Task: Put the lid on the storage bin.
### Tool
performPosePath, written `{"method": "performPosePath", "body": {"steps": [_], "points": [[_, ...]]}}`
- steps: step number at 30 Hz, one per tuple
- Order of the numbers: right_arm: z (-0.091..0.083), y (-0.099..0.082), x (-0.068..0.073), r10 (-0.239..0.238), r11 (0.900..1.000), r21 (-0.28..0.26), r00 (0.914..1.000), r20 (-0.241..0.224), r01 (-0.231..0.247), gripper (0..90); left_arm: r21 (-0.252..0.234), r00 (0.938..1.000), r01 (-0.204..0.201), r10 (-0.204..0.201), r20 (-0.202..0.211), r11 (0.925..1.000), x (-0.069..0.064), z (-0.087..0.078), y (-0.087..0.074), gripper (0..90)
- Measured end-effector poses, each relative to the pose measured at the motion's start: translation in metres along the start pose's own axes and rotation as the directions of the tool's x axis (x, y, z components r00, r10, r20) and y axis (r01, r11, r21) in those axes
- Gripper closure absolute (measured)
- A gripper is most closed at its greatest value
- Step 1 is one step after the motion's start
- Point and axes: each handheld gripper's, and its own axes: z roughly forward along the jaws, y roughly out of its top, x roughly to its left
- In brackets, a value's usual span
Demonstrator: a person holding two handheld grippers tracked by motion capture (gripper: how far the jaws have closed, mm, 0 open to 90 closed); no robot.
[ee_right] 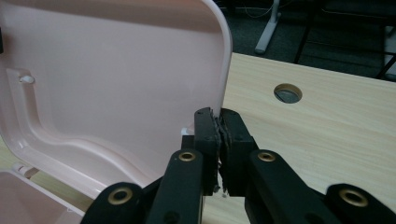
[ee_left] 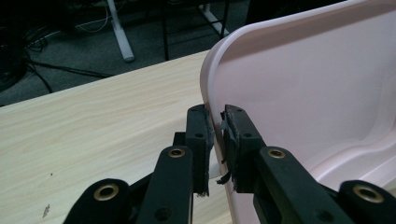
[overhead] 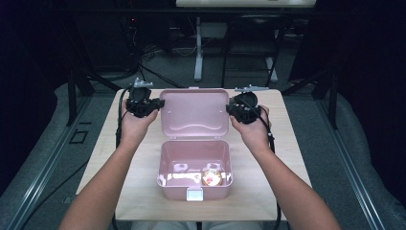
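Nearest the person, a pink box (overhead: 195, 168) sat open on the table (overhead: 105, 148), something small and shiny left inside. Behind it the raised lid (overhead: 194, 113) was gripped at both side edges, probably for swinging it shut evenly. Right gripper (ee_right: 219, 122) was clamped tight on the lid rim. Left gripper (ee_left: 215, 122) was nearly closed astride the opposite edge, a slight gap left.

Bare forearms without sleeves are seen. Each hand carries a black gripper: the left gripper (overhead: 141, 102) and right gripper (overhead: 244, 108) are topped by grey three-cornered plates, trailed by black cables, and fitted with brass-ringed screws and frayed dark pads (ee_left: 204, 140).
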Motion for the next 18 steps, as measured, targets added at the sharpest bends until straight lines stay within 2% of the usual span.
{"method": "performPosePath", "body": {"steps": [13, 18], "points": [[0.0057, 0.006, -0.002, 0.021, 0.9998, -0.002, 0.9998, -0.004, -0.021, 85.1, 0.001, 0.9999, 0.008, -0.008, 0.007, 1.0, 0.0016, -0.0025, 0.0008, 82.1], [0.0057, 0.0085, -0.0015, 0.024, 0.9997, 0.0, 0.9997, 0.004, -0.024, 85.5, -0.013, 0.9999, 0.005, -0.005, 0.013, 0.9999, 0.0025, -0.0036, 0.0018, 82.4]]}}
